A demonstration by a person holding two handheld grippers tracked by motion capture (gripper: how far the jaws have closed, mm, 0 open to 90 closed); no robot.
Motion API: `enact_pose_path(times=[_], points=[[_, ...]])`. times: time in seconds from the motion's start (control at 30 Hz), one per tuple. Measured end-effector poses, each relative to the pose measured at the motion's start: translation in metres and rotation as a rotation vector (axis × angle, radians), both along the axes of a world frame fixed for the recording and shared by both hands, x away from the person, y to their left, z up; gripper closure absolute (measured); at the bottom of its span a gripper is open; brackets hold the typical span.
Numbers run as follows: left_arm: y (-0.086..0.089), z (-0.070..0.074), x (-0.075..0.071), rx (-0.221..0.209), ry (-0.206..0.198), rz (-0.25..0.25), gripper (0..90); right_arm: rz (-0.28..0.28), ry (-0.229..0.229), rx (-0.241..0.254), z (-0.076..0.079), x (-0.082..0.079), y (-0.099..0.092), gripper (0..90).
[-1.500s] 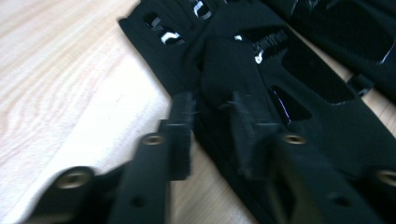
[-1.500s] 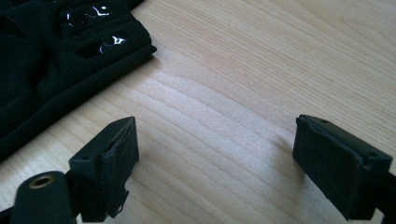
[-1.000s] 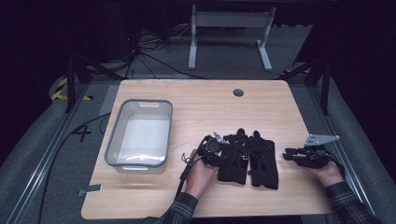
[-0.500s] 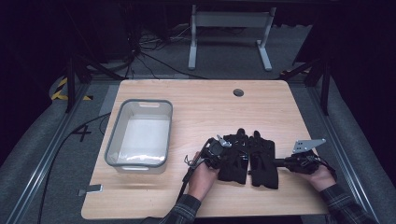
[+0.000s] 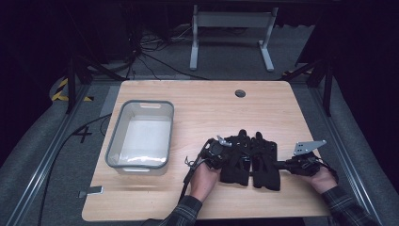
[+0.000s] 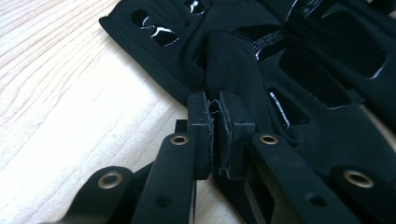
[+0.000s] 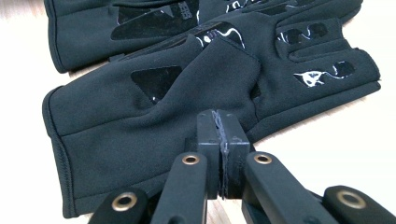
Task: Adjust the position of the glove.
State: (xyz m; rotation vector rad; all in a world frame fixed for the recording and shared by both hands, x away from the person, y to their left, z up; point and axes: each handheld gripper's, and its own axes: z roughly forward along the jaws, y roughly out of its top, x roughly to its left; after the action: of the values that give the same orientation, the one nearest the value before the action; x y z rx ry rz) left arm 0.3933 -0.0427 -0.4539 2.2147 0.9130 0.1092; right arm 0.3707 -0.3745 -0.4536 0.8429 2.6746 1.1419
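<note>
Black gloves (image 5: 250, 157) mid-table, edges gripper-pinched

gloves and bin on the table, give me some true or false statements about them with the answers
1. Two black gloves lie side by side on the wooden table. True: the left glove and the right glove touch along their inner edges.
2. The left tongs hang open above the glove. False: they have just been closing and now pinch a fold of the left glove.
3. The right tongs are shut on the right glove's fabric. True.
4. One glove already lies in the clear bin. False: both gloves are on the table, to the right of the bin.
5. The bin stands between the two gloves. False: it stands apart at the table's left.
</note>
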Motion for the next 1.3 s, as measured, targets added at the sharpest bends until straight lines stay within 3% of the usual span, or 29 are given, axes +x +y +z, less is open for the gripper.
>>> enact_pose_path(times=[0.17, 0.87, 0.97, 1.3], points=[[0.003, 0.010, -0.002, -0.060, 0.000, 0.002, 84.5, 0.002, 0.006, 0.004, 0.000, 0.001, -0.001, 89.9], [0.003, 0.033, 0.000, -0.191, -0.009, -0.062, 84.8, -0.001, 0.018, 0.013, -0.001, 0.002, -0.001, 90.0], [0.002, 0.039, 0.001, -0.204, -0.019, -0.072, 84.9, 0.001, 0.021, 0.010, 0.000, 0.003, 0.001, 90.0], [-0.004, 0.041, 0.004, -0.244, 0.004, -0.105, 85.0, 0.009, 0.018, 0.000, 0.000, 0.006, 0.010, 90.0]])
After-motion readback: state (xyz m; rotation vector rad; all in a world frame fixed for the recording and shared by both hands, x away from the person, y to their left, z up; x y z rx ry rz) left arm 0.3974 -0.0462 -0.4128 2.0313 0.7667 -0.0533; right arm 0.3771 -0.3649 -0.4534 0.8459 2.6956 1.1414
